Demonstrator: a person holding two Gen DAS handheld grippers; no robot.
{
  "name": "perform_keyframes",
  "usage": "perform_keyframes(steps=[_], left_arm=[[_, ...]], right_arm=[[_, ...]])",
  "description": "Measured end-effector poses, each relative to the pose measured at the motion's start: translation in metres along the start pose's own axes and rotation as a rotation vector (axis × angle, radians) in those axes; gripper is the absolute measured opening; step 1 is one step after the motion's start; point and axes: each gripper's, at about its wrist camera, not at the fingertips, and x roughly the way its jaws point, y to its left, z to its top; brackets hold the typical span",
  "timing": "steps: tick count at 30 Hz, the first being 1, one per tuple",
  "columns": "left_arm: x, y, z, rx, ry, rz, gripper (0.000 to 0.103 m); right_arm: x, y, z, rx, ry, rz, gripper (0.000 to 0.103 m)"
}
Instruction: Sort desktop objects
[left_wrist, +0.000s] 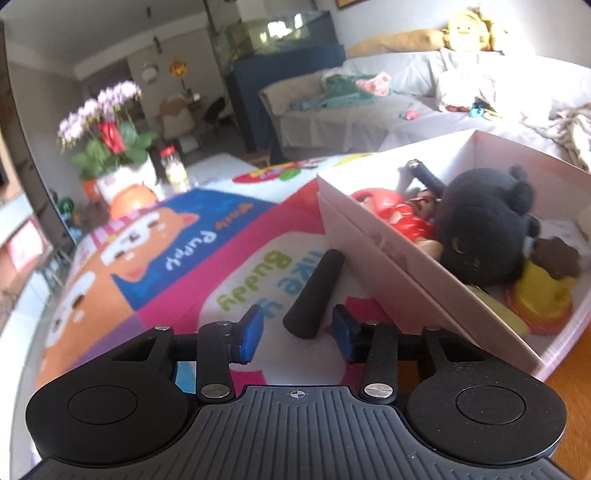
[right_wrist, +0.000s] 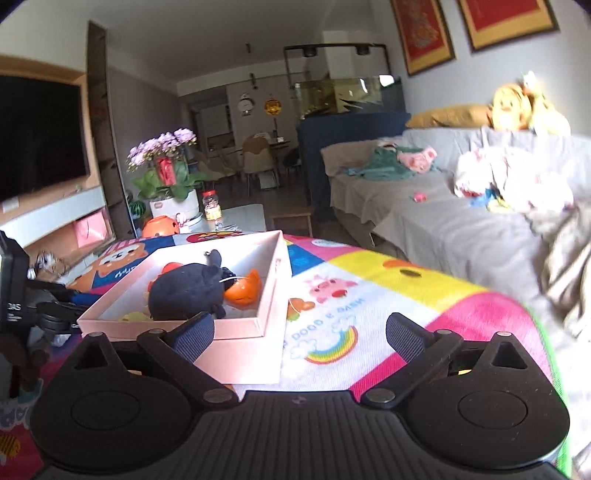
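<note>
A black cylinder lies on the colourful play mat, just left of a pink box. My left gripper is open, its blue pads either side of the cylinder's near end, not touching it. The box holds a black plush toy, a red toy and yellow pieces. In the right wrist view the box and plush sit ahead to the left. My right gripper is wide open and empty above the mat, at the box's right corner.
A potted orchid, a jar and an orange toy stand beyond the mat's far end. A grey sofa with clothes and plush toys runs along the right. The other gripper's body shows at the left edge.
</note>
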Motion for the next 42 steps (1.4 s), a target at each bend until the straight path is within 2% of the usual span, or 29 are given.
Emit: perform_keyframes(steps=[1,2,4,7,14,19,22,24,26,28,30,32,33,34,37,39,41,42], left_arm=[[0.003,0.002,0.000,-0.013,0.010,-0.008,0.040],[0.005,0.002,0.000,-0.024,0.016,-0.009,0.030],[0.001,0.002,-0.002,-0.021,0.023,-0.005,0.029],[-0.019,-0.003,-0.012,0.006,0.020,0.020,0.029],[-0.094,-0.015,-0.049,-0.025,0.025,-0.025,0.028],[-0.134,-0.037,-0.069,-0.058,0.014,-0.129,0.025],[-0.142,-0.059,-0.075,-0.040,0.006,-0.230,0.019],[-0.142,-0.070,-0.075,-0.033,-0.018,-0.282,0.019],[-0.139,-0.080,-0.072,-0.036,-0.039,-0.314,0.020],[-0.137,-0.082,-0.070,-0.057,-0.052,-0.346,0.023],[-0.141,-0.080,-0.070,-0.074,-0.071,-0.351,0.027],[-0.146,-0.071,-0.073,-0.099,-0.086,-0.336,0.049],[-0.148,-0.065,-0.076,-0.116,-0.089,-0.319,0.053],[-0.148,-0.058,-0.078,-0.130,-0.085,-0.299,0.056],[-0.142,-0.039,-0.083,-0.167,-0.058,-0.246,0.059],[-0.137,-0.029,-0.082,-0.194,-0.047,-0.231,0.062],[-0.132,-0.020,-0.078,-0.206,-0.054,-0.236,0.076],[-0.128,-0.017,-0.075,-0.212,-0.056,-0.234,0.078]], right_arm=[[0.004,-0.002,-0.003,0.012,0.008,-0.001,0.100],[0.006,-0.002,-0.007,0.020,0.017,-0.003,0.100],[0.011,-0.001,-0.013,0.019,0.035,-0.016,0.100],[0.009,-0.001,-0.014,0.019,0.015,-0.012,0.103],[0.009,-0.003,-0.012,0.052,0.012,-0.006,0.103],[0.015,-0.003,0.001,0.127,0.058,0.036,0.102],[0.021,0.008,0.019,0.088,0.088,0.028,0.091],[0.028,0.016,0.030,0.070,0.120,0.025,0.087],[0.040,0.028,0.039,0.040,0.151,0.006,0.078],[0.053,0.037,0.043,0.017,0.162,-0.004,0.077],[0.072,0.042,0.045,0.015,0.222,-0.015,0.077],[0.086,0.045,0.044,0.032,0.294,0.024,0.077],[0.089,0.047,0.043,0.034,0.314,0.044,0.077],[0.091,0.052,0.042,0.025,0.322,0.060,0.077],[0.093,0.072,0.038,-0.049,0.300,0.017,0.077],[0.098,0.078,0.037,-0.065,0.299,0.045,0.077],[0.099,0.085,0.036,-0.089,0.298,0.088,0.077],[0.099,0.088,0.036,-0.102,0.299,0.104,0.077]])
